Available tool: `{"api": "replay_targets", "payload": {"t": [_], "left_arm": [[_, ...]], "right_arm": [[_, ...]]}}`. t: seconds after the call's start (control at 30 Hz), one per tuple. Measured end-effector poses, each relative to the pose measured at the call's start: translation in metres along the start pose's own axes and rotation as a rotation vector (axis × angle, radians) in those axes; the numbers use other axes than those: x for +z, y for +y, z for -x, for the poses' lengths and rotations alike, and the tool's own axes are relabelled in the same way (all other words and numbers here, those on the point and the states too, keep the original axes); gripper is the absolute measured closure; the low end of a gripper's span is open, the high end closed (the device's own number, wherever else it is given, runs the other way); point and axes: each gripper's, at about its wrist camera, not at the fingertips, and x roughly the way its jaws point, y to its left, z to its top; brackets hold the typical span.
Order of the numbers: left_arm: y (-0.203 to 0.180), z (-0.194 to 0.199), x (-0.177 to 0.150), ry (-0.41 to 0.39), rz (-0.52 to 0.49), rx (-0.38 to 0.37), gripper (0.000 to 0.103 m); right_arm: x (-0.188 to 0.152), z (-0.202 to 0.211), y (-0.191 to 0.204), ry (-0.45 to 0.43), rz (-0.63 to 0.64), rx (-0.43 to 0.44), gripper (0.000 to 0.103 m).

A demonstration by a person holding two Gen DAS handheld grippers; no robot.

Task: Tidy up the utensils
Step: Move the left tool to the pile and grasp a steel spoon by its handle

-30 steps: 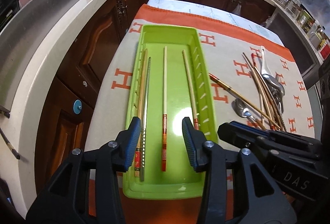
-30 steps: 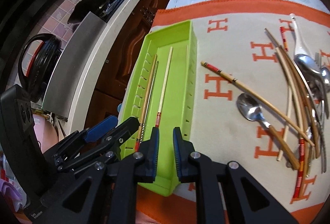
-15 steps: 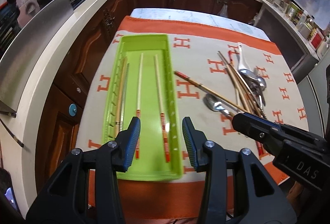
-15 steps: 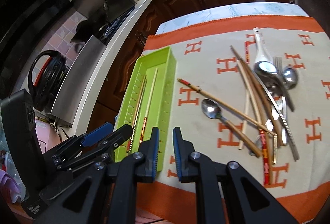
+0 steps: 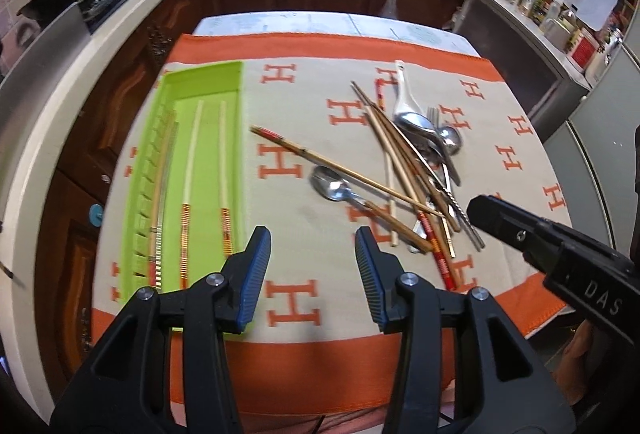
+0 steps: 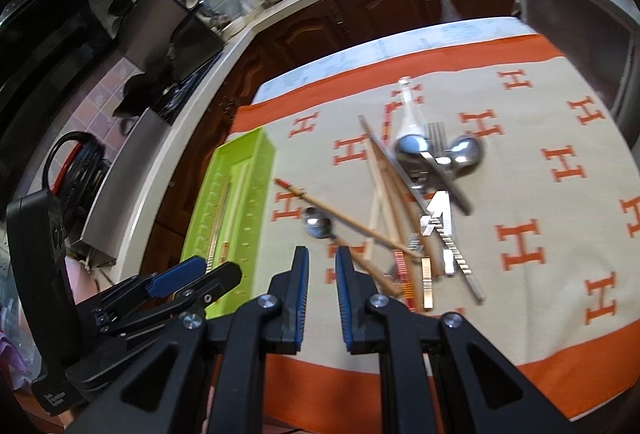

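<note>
The left tongs [image 5: 310, 258] hung released above the near part of the table [image 5: 320, 26], their 2 blue-padded fingers [image 5: 256, 266] set wide apart with nothing between them but the orange-and-cream cloth [image 5: 292, 310]. The right tongs [image 6: 321, 288] also held nothing; their fingers stood only a narrow gap apart, not clenched.

The green tray [image 5: 200, 82] lay on the cloth to the left of the left tongs, its near end just beside the left finger. Inside it lay 2 pale chopsticks with red-banded ends [image 5: 190, 162], side by side, and along its left wall a brown stick beside a metal one [image 5: 162, 194].

The loose pile of utensils [image 5: 416, 162] lay ahead and to the right of the left tongs, well apart from the tray: brown chopsticks, metal spoons, a fork and a white spoon crossing each other. A single long chopstick [image 5: 340, 170] ran slantwise from near the tray toward the pile, and a wooden-handled spoon [image 5: 336, 186] lay under it, straight ahead of the left tongs. In the right wrist view the same spoon [image 6: 318, 226] sat just beyond the right fingertips, with the pile to their right and the tray [image 6: 240, 170] to their left.
</note>
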Motion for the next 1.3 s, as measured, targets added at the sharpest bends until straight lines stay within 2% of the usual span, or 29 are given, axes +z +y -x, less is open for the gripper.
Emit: {"api": "replay_targets", "payload": {"t": [0.13, 0.3, 0.5, 0.67, 0.83, 0.97, 1.07, 1.17, 1.27, 1.3], "left_arm": [[-0.017, -0.009, 0.0, 0.015, -0.017, -0.015, 0.061], [-0.03, -0.024, 0.002, 0.038, -0.022, -0.042, 0.059], [-0.032, -0.061, 0.004, 0.125, 0.017, -0.085, 0.058], [-0.026, -0.092, 0.006, 0.19, 0.109, -0.17, 0.058], [-0.014, -0.113, 0.011, 0.208, 0.229, -0.201, 0.058], [-0.006, -0.13, 0.017, 0.229, 0.315, -0.223, 0.062], [-0.01, -0.14, 0.02, 0.253, 0.328, -0.236, 0.069], [-0.017, -0.148, 0.021, 0.272, 0.329, -0.248, 0.072], [-0.022, -0.151, 0.026, 0.263, 0.327, -0.244, 0.074], [-0.023, -0.153, 0.028, 0.263, 0.331, -0.242, 0.078]], "right_arm": [[0.0, 0.004, -0.021, -0.008, -0.015, -0.045, 0.08], [-0.001, 0.002, -0.042, -0.005, -0.023, -0.081, 0.08], [-0.002, -0.003, -0.064, 0.009, -0.033, -0.099, 0.08], [-0.004, -0.015, -0.077, 0.037, -0.046, -0.097, 0.08], [-0.003, -0.024, -0.081, 0.056, -0.028, -0.088, 0.08], [-0.002, -0.031, -0.085, 0.072, -0.016, -0.085, 0.08], [-0.001, -0.035, -0.09, 0.08, -0.018, -0.087, 0.08], [0.0, -0.038, -0.093, 0.083, -0.019, -0.089, 0.08], [0.0, -0.039, -0.094, 0.085, -0.012, -0.089, 0.08], [0.0, -0.039, -0.093, 0.086, -0.01, -0.089, 0.08]]}}
